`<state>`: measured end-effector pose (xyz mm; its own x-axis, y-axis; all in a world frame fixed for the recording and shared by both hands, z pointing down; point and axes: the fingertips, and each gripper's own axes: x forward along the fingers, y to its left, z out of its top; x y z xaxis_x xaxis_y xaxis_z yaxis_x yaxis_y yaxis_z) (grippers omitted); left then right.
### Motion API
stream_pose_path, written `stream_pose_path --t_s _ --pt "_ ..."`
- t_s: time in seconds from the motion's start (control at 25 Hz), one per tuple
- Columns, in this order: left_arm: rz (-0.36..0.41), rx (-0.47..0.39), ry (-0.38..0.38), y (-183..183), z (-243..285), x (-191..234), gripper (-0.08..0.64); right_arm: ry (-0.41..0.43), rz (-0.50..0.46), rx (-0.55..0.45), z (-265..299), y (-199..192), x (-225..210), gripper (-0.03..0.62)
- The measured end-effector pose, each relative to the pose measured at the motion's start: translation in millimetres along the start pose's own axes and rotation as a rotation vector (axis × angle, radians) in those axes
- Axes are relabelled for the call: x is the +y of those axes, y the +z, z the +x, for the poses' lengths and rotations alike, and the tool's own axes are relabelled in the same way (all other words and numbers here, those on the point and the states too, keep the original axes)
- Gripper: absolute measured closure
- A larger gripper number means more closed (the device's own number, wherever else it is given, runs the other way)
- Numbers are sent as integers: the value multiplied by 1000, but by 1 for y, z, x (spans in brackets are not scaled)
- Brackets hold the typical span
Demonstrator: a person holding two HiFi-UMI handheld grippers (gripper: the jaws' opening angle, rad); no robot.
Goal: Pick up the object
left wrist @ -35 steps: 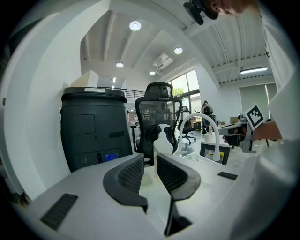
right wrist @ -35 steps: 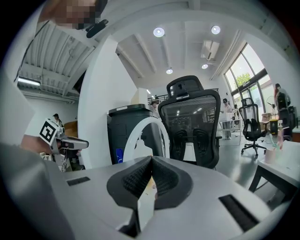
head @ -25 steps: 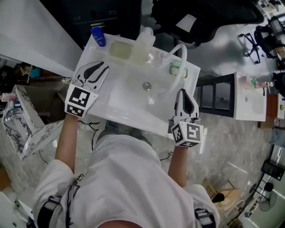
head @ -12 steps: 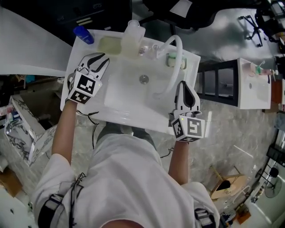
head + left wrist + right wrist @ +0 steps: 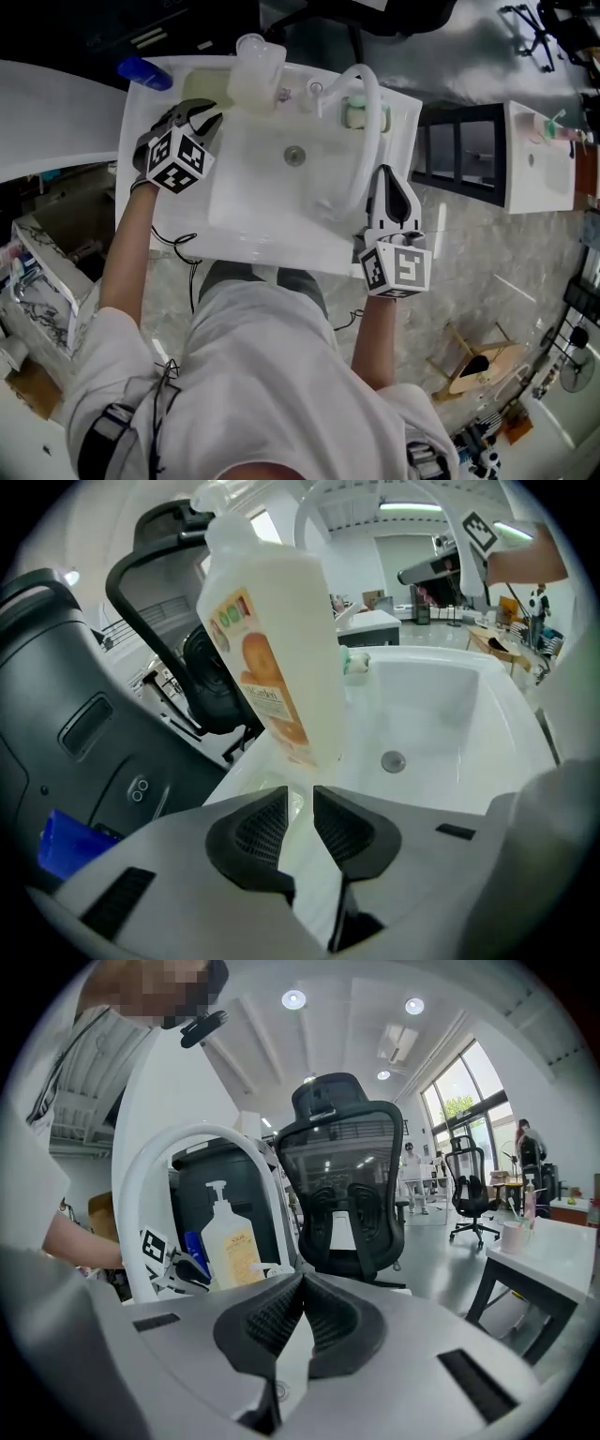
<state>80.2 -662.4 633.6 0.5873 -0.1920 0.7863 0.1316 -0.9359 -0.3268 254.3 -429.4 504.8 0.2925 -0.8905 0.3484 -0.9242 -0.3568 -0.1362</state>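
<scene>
here, one bottle (image 5: 255,67) upright on the sink's (image 5: 272,223) back rim — label unreadable, two grippers, left gripper (image 5: 200,119) near it, jaws a slit apart, empty, right gripper (image 5: 388,180) at front rim — jaws together

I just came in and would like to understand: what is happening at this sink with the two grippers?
A person stands at a white sink with a gripper in each hand. The left gripper points at the pump bottle on the sink's back edge. Its jaws are narrowly apart with nothing between them, so the bottle is not yet gripped. The right gripper is shut and empty, near the sink's front right rim.
</scene>
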Motion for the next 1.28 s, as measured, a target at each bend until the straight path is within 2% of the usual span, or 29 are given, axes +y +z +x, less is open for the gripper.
stream_pose_path --t_s 0.4,0.76,1.08,1.28 --pt "164 146 -85 -29 55 -9 474 -54 11 52 4 -22 -17 586" --pt "266 187 -71 -33 65 -10 482 -84 8 59 -5 -22 -22 586" --pt "239 156 -54 -23 47 -12 505 -81 7 34 -16 -15 -22 586" --pt "163 87 12 -8 19 -3 505 -58 -1 9 -22 -9 -13 586"
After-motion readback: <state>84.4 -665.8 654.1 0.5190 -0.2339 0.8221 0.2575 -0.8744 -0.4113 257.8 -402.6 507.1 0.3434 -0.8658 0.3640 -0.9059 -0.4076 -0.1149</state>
